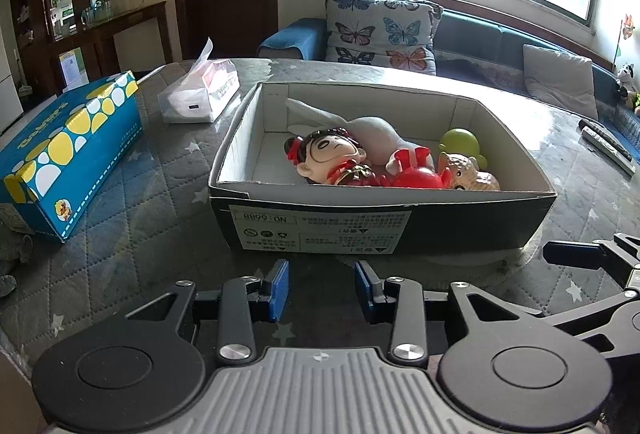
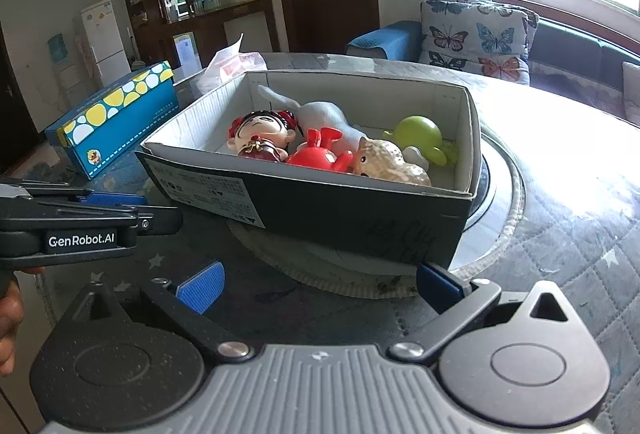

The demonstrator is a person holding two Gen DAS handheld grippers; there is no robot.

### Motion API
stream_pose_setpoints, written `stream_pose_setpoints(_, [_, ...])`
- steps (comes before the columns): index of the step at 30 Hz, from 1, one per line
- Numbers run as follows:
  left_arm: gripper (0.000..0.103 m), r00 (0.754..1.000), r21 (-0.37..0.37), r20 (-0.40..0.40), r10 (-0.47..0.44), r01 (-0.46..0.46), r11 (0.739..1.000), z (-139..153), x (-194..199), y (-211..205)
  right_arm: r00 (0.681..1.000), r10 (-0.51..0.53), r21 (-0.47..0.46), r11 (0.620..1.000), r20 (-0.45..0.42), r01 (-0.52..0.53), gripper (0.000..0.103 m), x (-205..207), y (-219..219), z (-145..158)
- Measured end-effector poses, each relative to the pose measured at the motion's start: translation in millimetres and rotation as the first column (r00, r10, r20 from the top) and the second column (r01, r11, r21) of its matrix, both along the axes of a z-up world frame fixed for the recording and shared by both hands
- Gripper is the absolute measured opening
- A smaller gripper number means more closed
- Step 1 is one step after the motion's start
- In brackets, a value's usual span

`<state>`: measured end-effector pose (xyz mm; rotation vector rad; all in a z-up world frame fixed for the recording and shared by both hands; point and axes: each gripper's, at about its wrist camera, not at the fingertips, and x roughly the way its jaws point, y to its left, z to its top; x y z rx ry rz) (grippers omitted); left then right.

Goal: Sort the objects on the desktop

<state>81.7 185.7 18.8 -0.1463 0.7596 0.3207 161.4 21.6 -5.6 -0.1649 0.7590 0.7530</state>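
Already gathered: toys (image 1: 360,161) inside box (image 1: 380,222) at twelve o'clock. Left gripper (image 1: 322,286) and right gripper (image 2: 320,286) both apart, empty. Risk: nudging box off turntable.

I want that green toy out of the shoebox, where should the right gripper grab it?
Grip the green toy by its round head from above with the right gripper. The head stands clear near the box's right wall, while its lower part is tucked behind the tan toy.

Open black shoebox (image 1: 400,222) on the table, doll (image 1: 332,157), red toy (image 1: 416,175), green toy (image 1: 460,143) lying inside
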Motion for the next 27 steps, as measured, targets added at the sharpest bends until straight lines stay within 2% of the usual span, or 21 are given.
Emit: stream_pose_setpoints(27, [0.039, 1.0, 0.014, -0.015, -0.004, 0.004, 1.0, 0, -4, -10, 1.0, -0.003, 0.007, 1.0, -0.012, 0.003, 0.103, -5, -3, 0])
